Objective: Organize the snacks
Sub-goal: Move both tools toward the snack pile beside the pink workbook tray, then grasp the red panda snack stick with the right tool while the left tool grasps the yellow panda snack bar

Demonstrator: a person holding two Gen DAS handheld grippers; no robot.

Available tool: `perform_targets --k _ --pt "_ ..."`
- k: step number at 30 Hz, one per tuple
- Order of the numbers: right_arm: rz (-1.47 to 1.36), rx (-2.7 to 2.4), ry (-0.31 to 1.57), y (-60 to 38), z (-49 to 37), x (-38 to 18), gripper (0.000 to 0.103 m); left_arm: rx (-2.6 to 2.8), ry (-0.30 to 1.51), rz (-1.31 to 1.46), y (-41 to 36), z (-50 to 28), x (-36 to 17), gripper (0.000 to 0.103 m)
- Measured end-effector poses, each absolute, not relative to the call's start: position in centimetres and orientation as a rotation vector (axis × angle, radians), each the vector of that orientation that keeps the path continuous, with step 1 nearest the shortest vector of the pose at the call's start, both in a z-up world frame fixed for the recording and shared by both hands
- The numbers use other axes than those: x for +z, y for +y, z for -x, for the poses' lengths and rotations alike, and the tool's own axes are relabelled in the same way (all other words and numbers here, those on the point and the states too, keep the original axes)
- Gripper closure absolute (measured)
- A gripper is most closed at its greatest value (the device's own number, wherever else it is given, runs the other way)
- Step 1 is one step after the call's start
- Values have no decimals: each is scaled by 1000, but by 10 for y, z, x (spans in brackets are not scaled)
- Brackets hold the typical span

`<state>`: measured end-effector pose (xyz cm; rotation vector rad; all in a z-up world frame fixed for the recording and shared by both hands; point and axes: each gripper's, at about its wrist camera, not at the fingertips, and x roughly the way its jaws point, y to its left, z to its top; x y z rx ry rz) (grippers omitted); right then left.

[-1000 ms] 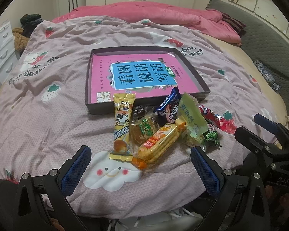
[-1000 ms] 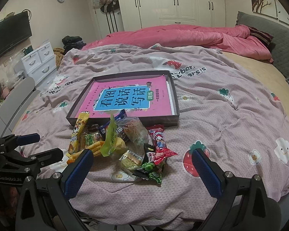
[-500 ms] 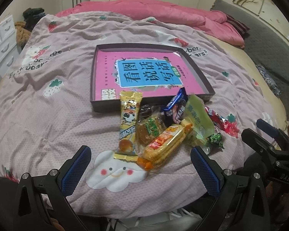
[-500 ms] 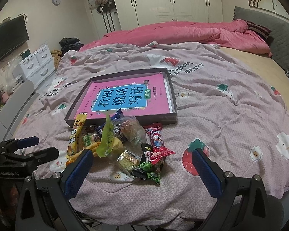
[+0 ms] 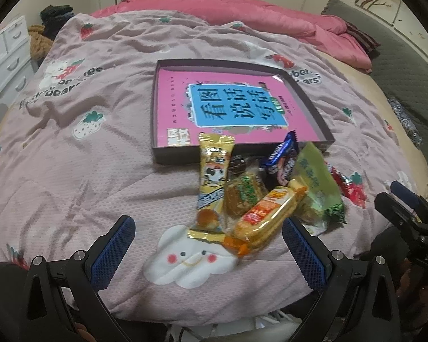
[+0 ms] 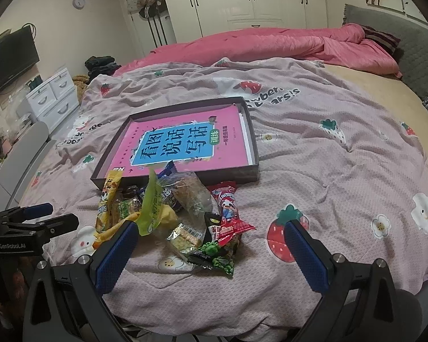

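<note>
Grippers first: my left gripper and right gripper both hang with fingers spread wide, gripping nothing, above the near edge of the quilt. Just beyond them the snack pile lies heaped against the near wall of the shallow dark box, with a pink book flat inside.

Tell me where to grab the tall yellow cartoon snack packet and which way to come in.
Grip the yellow cartoon packet across its narrow width, around mid-length, probably with the left gripper, which is open and nearest. It lies flat and lengthwise toward the tray, its left edge on bare quilt. Come from above; its right edge abuts the green-labelled pastry, so that finger has little room.
</note>
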<state>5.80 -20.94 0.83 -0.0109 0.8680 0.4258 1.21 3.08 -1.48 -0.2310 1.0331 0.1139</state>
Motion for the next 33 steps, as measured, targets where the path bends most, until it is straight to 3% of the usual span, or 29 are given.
perform_targets --k 17,22,26,33 --pt "21 402 905 -214 -88 -9 1 112 1040 235 40 -24 -26 1" --pt "78 414 930 -205 -104 -20 13 123 1048 217 44 -30 -32 1" --pt "92 444 992 -199 -117 -35 33 128 1053 219 49 -34 -36 1" --pt "145 454 1010 -190 -128 -46 47 127 1049 202 49 -40 -39 1"
